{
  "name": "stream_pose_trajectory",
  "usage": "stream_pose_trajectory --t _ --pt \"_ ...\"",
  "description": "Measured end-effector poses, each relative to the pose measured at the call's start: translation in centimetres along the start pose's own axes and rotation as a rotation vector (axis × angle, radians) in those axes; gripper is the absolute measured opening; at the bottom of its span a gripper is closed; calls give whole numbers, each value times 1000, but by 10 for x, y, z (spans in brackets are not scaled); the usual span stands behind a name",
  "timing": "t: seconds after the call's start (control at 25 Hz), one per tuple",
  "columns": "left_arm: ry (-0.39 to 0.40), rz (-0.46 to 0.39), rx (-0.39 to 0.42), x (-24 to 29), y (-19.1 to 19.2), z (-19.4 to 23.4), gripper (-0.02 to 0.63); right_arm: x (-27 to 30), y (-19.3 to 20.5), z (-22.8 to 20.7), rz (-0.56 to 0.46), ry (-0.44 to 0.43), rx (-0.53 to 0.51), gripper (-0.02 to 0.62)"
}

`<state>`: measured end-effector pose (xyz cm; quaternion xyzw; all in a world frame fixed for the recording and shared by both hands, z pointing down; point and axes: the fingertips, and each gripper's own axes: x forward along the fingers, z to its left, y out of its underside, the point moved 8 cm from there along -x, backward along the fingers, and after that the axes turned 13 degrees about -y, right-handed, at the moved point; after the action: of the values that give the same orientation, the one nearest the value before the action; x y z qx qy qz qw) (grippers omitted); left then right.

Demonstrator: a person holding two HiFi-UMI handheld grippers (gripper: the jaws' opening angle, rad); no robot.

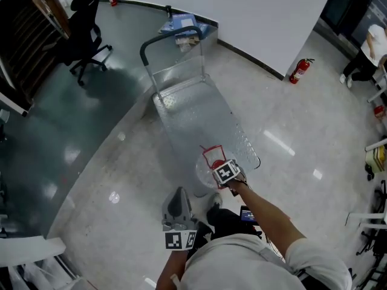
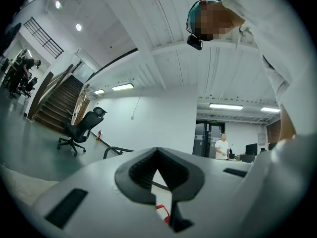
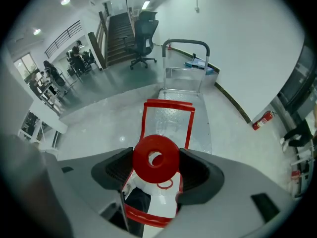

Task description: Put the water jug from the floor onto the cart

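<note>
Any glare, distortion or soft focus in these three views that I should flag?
Head view: bright glare patches on the glossy floor and the cart deck. Left gripper view: strong fisheye, dark corners, the close-up left gripper looks soft. Right gripper view: same fisheye; water jug cap sharp.

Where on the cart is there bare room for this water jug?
The cart deck is bare from its handle almost to the near end. That near end is crowded: the right gripper holds the water jug there.
</note>
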<state>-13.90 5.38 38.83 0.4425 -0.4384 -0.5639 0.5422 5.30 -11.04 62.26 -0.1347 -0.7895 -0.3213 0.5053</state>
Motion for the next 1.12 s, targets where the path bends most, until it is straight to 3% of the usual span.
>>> stream_pose_trajectory --t 0.44,1.12 --pt "-13 40 31 53 2 1 3 37 -44 -53 17 -2 23 295" --pt "-7 98 24 95 14 31 3 81 -27 -67 74 -11 83 295"
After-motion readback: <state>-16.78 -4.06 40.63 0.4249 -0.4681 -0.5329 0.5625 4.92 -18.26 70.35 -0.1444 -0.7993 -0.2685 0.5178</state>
